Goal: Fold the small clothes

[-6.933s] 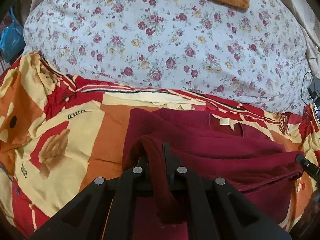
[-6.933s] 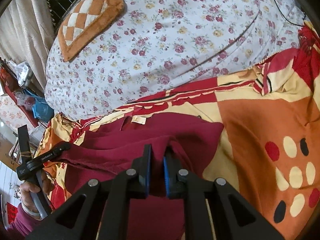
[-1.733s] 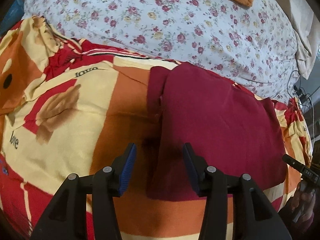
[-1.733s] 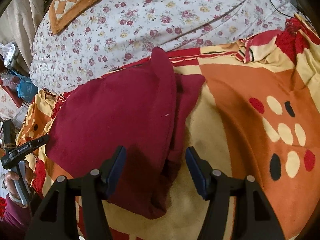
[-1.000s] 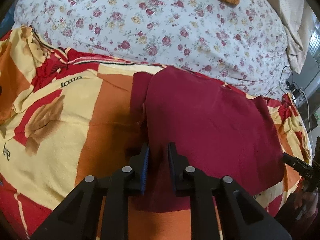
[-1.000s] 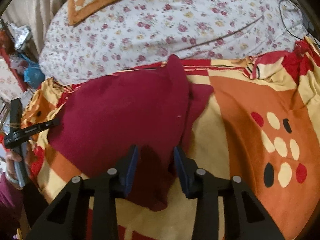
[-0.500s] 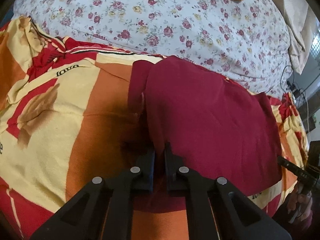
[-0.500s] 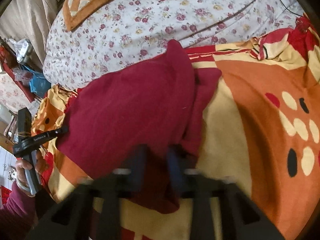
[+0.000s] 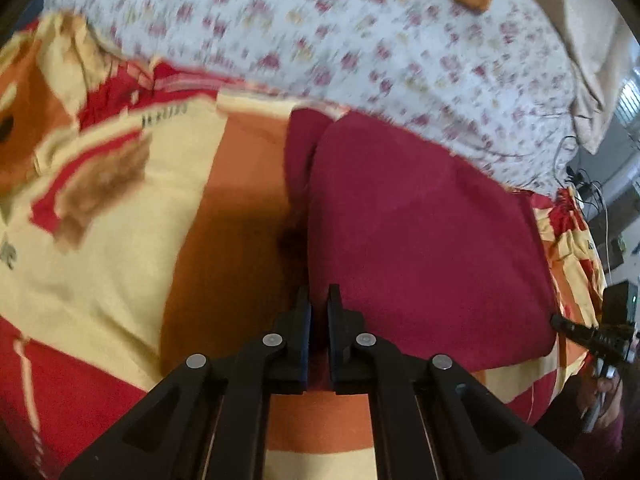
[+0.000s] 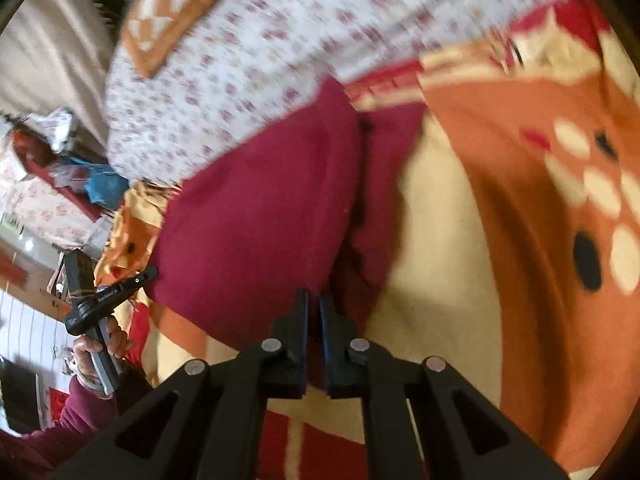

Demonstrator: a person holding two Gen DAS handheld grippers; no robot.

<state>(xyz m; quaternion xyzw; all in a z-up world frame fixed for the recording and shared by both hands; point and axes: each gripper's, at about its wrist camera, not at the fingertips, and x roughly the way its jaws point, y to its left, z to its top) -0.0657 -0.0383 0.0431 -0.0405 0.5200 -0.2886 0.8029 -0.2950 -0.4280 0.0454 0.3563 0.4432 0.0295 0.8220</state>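
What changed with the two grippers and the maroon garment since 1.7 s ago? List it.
Both grippers were open over the near corners; now the left gripper and right gripper have shut on the maroon garment at its near edge. The garment stays folded on the patterned blanket, the floral quilt behind.

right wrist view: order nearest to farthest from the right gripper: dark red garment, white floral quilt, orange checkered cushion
1. Dark red folded fabric garment: its near edge is pinched in the right gripper.
2. White floral quilt: behind the garment, across the top.
3. Orange-and-white checkered cushion: on the quilt, upper left, farthest.
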